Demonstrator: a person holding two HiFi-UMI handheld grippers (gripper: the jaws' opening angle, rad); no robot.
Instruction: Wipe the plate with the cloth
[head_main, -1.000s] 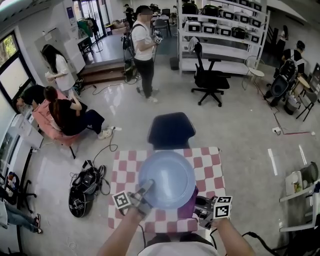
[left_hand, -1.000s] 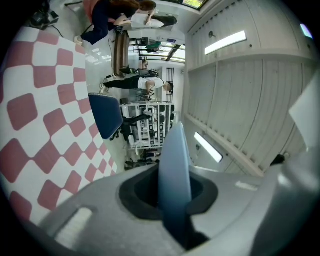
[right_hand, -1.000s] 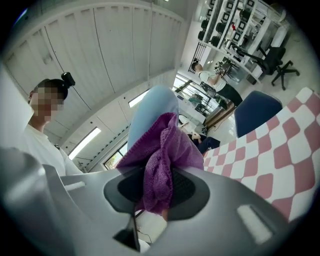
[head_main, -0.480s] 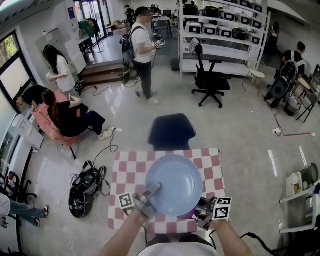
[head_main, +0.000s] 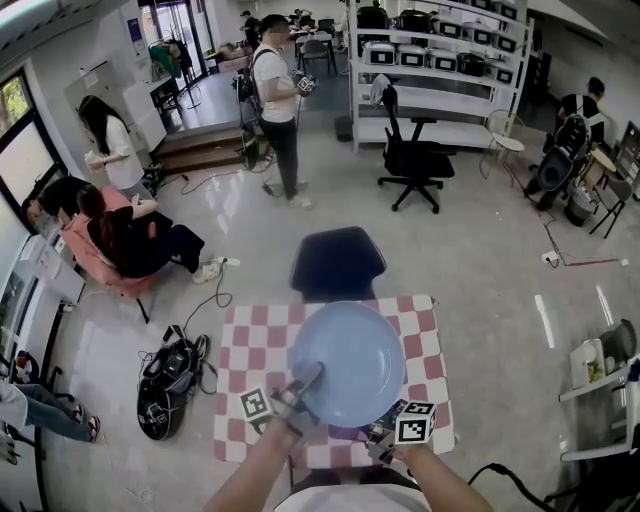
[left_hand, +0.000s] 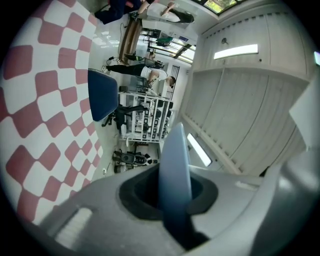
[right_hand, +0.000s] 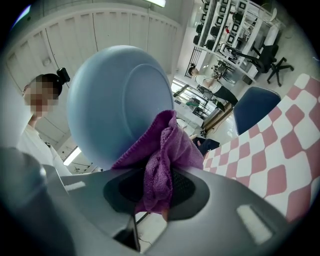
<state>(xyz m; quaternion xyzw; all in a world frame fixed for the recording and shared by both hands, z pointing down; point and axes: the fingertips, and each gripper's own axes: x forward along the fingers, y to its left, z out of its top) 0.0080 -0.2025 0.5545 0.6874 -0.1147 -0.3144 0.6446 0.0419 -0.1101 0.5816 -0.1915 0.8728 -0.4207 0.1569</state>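
Observation:
A light blue plate (head_main: 347, 362) is held above the red-and-white checked table (head_main: 250, 350). My left gripper (head_main: 303, 388) is shut on the plate's near-left rim. In the left gripper view the plate (left_hand: 176, 165) stands edge-on, clamped in the left gripper (left_hand: 172, 195). My right gripper (head_main: 383, 432) sits under the plate's near edge, shut on a purple cloth (head_main: 352, 433). In the right gripper view the cloth (right_hand: 167, 152) bunches up out of the right gripper (right_hand: 157, 192) and lies against the plate's underside (right_hand: 112, 100).
A dark blue chair (head_main: 338, 262) stands just beyond the table. A black bag (head_main: 168, 388) with cables lies on the floor to the left. People sit at the far left (head_main: 120, 235). A black office chair (head_main: 415, 160) and shelves stand further back.
The plate and my left gripper have shifted a little to the right. My right gripper with the cloth has moved left, in under the plate's near edge.

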